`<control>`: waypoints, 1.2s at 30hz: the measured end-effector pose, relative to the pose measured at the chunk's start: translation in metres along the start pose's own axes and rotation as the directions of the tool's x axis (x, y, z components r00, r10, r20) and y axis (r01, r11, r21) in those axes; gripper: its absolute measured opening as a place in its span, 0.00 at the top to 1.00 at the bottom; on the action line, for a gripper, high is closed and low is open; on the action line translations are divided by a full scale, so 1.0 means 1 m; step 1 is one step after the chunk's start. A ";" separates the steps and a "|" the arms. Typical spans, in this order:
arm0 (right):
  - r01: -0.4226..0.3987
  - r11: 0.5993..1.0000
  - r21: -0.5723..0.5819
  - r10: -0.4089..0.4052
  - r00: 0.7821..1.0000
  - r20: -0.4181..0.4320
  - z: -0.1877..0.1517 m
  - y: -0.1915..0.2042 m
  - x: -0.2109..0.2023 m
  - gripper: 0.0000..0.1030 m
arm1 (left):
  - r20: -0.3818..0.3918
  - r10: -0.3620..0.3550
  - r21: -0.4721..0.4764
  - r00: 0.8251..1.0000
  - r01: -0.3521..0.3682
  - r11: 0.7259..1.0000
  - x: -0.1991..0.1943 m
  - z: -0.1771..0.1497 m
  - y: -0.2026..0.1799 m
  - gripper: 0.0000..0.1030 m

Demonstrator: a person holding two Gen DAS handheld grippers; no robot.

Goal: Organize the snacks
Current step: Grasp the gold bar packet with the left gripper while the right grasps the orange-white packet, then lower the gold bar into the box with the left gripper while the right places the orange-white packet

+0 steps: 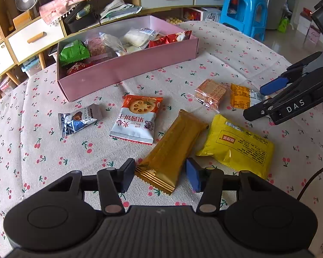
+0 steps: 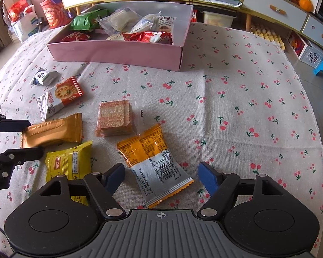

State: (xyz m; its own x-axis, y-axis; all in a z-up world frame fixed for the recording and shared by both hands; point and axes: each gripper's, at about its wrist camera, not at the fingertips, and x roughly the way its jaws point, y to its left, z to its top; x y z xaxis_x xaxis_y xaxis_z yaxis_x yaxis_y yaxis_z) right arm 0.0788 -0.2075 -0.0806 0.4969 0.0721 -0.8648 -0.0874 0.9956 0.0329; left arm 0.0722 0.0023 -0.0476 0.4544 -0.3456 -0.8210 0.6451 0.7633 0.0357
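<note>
A pink box (image 1: 127, 71) holding several snacks stands at the back of the table; it also shows in the right wrist view (image 2: 118, 52). My left gripper (image 1: 161, 175) is open, its fingers on either side of the near end of a gold bar packet (image 1: 174, 148). My right gripper (image 2: 161, 177) is open around the near end of an orange-and-silver packet (image 2: 155, 163). Loose on the cloth lie a yellow packet (image 1: 236, 146), a jam biscuit packet (image 1: 137, 118), a truffle chocolate packet (image 1: 79, 118) and clear-wrapped wafers (image 2: 115, 118).
The table has a cherry-print cloth (image 2: 236, 107). Behind it stand low wooden cabinets with drawers (image 1: 34, 36) and a blue plastic stool (image 1: 243, 10). The right gripper (image 1: 267, 99) shows at the right edge of the left wrist view.
</note>
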 end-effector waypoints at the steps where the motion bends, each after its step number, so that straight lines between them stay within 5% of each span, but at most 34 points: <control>1: -0.005 1.000 -0.012 0.005 1.000 0.004 0.000 0.002 -0.001 0.41 | 0.001 0.001 0.004 1.000 -0.001 1.000 0.000 0.000 -0.001 0.53; 6: -0.012 0.999 -0.045 0.013 1.000 0.012 -0.002 0.009 -0.004 0.55 | 0.015 0.011 0.042 1.000 -0.012 0.999 0.003 0.001 -0.008 0.49; 14: -0.013 1.000 -0.011 0.014 1.000 0.008 -0.002 0.008 -0.005 0.58 | 0.031 0.023 0.025 0.999 -0.023 0.999 0.008 0.005 -0.008 0.42; 25: -0.062 0.992 0.114 0.065 0.998 -0.017 0.001 -0.006 -0.008 0.59 | 0.038 0.030 0.021 0.999 -0.031 0.999 -0.002 0.006 -0.017 0.64; 36: -0.158 0.944 0.289 0.160 0.987 0.017 0.009 -0.031 -0.022 0.61 | 0.102 0.017 -0.097 0.995 -0.007 0.995 -0.025 0.020 -0.005 0.65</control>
State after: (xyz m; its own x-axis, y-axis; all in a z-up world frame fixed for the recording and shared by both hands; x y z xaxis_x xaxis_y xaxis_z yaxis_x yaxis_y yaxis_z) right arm 0.0785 -0.2393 -0.0584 0.4906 0.2319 -0.8399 0.0886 0.9457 0.3128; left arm 0.0700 -0.0043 -0.0162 0.5259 -0.3865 -0.7576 0.5790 0.8152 -0.0139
